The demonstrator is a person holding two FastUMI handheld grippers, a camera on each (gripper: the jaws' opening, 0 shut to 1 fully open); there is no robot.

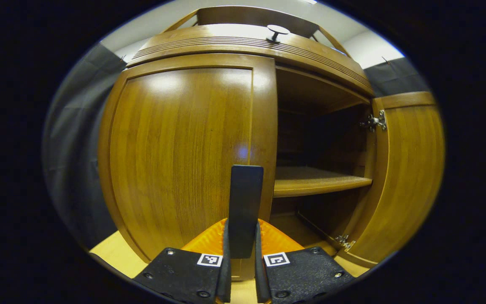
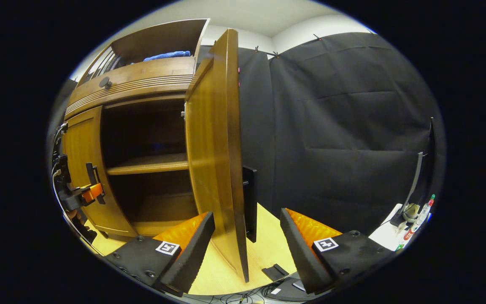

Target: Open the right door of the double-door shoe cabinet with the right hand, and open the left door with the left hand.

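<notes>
**Right door open, left tool clamped on the left door's handle**

My left tool [image 1: 243, 270] points straight at the cabinet, level, with its two black foam fingers [image 1: 225, 257] pressed together on the upright black bar handle [image 1: 246, 209] of the closed left door [image 1: 175, 156]. In the right gripper view I see that same tool [image 2: 93, 190] off to the left, at the door's inner edge, a black-and-orange body reaching in from the side.

My right tool [image 2: 247, 249] sits lower and to the right, its orange-backed fingers [image 2: 192, 249] spread wide apart. The free edge of the open right door [image 2: 217, 160] stands between them, with its black bar handle [image 2: 249, 202] on the far face; I cannot tell whether either finger touches the wood.

The glossy brown wooden double-door shoe cabinet [image 1: 243, 46] stands upright on the pale wood counter [image 2: 264, 249]. The left door lies flush with the front, its long axis vertical. The right door is swung out past square, edge toward my right camera, showing a dark interior with one wooden shelf [image 1: 314, 179] and metal hinges [image 1: 376, 121].
</notes>
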